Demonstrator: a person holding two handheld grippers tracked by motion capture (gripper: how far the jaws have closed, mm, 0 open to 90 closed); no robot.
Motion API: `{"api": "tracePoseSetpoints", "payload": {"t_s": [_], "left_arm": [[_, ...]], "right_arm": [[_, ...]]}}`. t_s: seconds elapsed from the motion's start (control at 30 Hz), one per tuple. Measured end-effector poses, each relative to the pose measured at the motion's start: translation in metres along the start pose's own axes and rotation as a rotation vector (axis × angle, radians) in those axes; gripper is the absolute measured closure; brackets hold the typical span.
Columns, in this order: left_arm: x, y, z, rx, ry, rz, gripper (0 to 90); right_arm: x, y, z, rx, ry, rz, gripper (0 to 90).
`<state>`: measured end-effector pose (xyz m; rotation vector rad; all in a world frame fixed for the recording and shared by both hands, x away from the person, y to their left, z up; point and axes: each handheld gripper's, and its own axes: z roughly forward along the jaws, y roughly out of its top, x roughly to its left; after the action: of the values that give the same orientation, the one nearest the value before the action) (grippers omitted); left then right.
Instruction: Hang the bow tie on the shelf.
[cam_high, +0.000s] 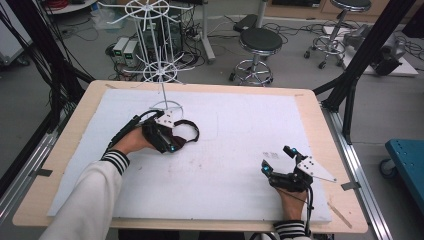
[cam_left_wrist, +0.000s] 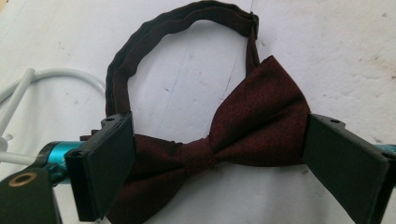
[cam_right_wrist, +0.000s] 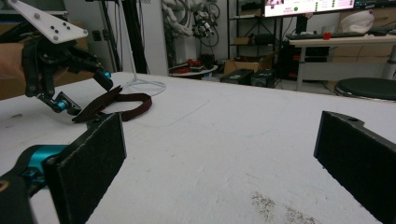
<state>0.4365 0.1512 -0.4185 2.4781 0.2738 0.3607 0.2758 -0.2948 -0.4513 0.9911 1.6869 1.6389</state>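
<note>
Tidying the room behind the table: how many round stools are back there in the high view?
2. One black-seated stool stands on the floor just beyond the table's far edge; another stool is farther right, cut by the frame top. Others may be hidden.

The bow tie (cam_left_wrist: 243, 135) is showing as dark red cloth with a fine woven grain and a faint sheen, its strap (cam_left_wrist: 154, 32) ribbed and matt. The left gripper (cam_left_wrist: 217, 163) is presenting matt black pads, slightly rough, on glossy blue metal fittings. The tabletop (cam_high: 310, 100) is looking like pale wood, and the white sheet (cam_high: 240, 130) on it is looking matt, pitted and scuffed. The stand (cam_high: 159, 60) is showing as smooth white coated wire.
</note>
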Motion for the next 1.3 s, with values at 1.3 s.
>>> {"api": "tracePoseSetpoints", "payload": {"t_s": [1.3], "left_arm": [[-0.0021, 0.0039, 0.0047, 0.068, 0.04, 0.114, 36.0]], "right_arm": [[-0.0012, -0.0002, -0.0004, -0.006, 0.0, 0.023, 1.5]]}}
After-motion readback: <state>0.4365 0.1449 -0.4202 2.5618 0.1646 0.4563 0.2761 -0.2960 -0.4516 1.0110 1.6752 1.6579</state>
